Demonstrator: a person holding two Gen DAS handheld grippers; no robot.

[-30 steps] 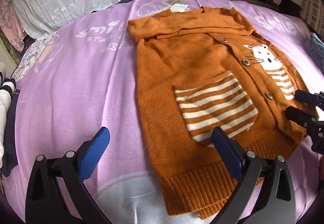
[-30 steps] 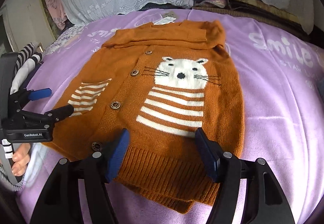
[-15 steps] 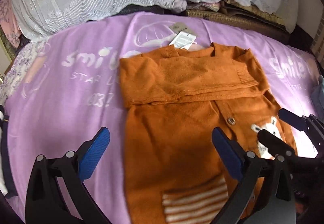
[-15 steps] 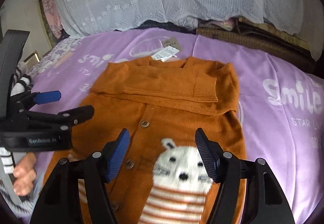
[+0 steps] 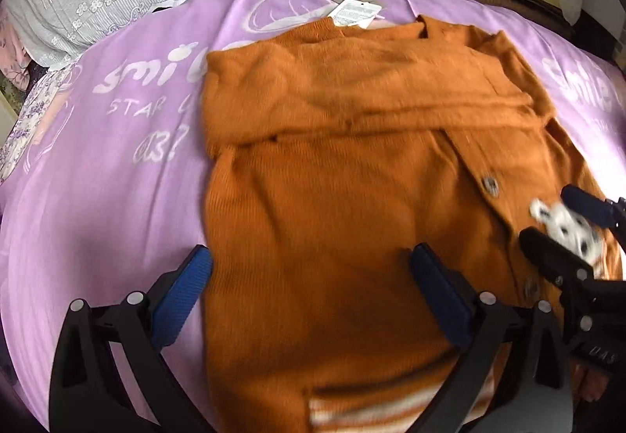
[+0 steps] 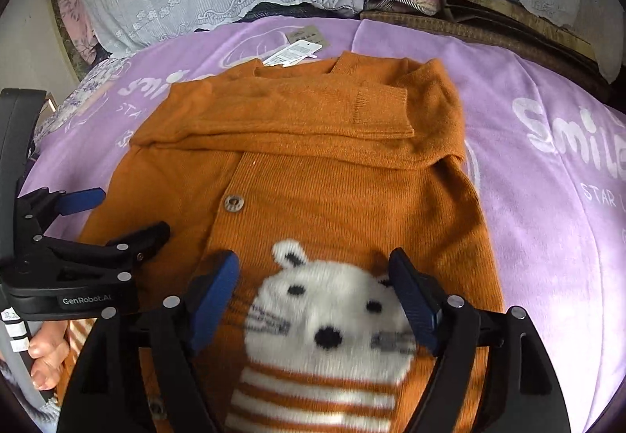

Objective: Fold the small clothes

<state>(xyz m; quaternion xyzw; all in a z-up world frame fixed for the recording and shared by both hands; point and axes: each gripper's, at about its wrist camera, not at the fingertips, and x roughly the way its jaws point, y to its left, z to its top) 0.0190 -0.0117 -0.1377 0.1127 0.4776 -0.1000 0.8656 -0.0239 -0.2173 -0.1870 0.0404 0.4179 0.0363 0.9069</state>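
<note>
Both tongs, left (image 5: 309, 288) and right (image 6: 313, 288), gape wide and empty over the orange knitted cardigan (image 6: 313, 175); "GenRobot.AI" is printed on the left tongs, and the purple bed cover (image 6: 547, 198) reads "smile".

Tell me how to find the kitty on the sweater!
Look at the purple blanket with the orange sweater lying on it. Below the folded sleeves, right of the top button, is the white cat face: the only fluffy white patch, with black eyes and nose.

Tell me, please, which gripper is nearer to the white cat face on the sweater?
Right. The right gripper hangs open directly over the cat face, its fingers flanking it. The left gripper is open over the plain orange panel beside it.
</note>
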